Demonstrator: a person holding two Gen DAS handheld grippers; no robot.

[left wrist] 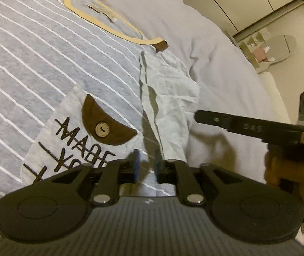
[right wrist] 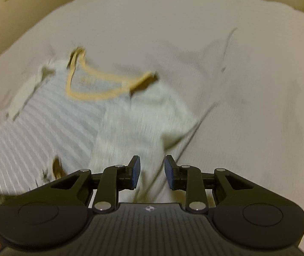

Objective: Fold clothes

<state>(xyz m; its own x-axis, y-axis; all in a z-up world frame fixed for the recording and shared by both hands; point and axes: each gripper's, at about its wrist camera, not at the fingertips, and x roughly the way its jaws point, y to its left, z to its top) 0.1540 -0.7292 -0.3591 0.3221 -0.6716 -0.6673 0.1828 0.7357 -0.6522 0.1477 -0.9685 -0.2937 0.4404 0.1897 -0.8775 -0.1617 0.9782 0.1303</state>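
Just beyond the left gripper (left wrist: 147,165), whose fingers stand slightly parted with nothing pressed between them, lies the striped T-shirt (left wrist: 51,64), spread face up on the bed (left wrist: 226,49). Taking the shirt's chest pocket (left wrist: 83,128) as the landmark: the left fingers hover at the pocket's near right corner, over the seam where the pale sleeve (left wrist: 169,98) meets the striped body. That sleeve lies to the right of the pocket, crumpled and partly doubled on itself, its long axis running from the fingers away toward the brown tab at the yellow neckline (left wrist: 100,21), which sits beyond the pocket. The right gripper (right wrist: 152,171) is on the far side of the sleeve from the pocket; its fingers are released as well, a clear gap between the blue pads, with the sleeve's lower end just ahead of and below them, though blur hides whether cloth touches them. A hand (left wrist: 290,177) carries that gripper at the sleeve's outer edge. My reading is that the right gripper is the nearer to the sleeve's free end and the left nearer to its shoulder seam, so the next fold would likely carry the sleeve inward across the pocket.
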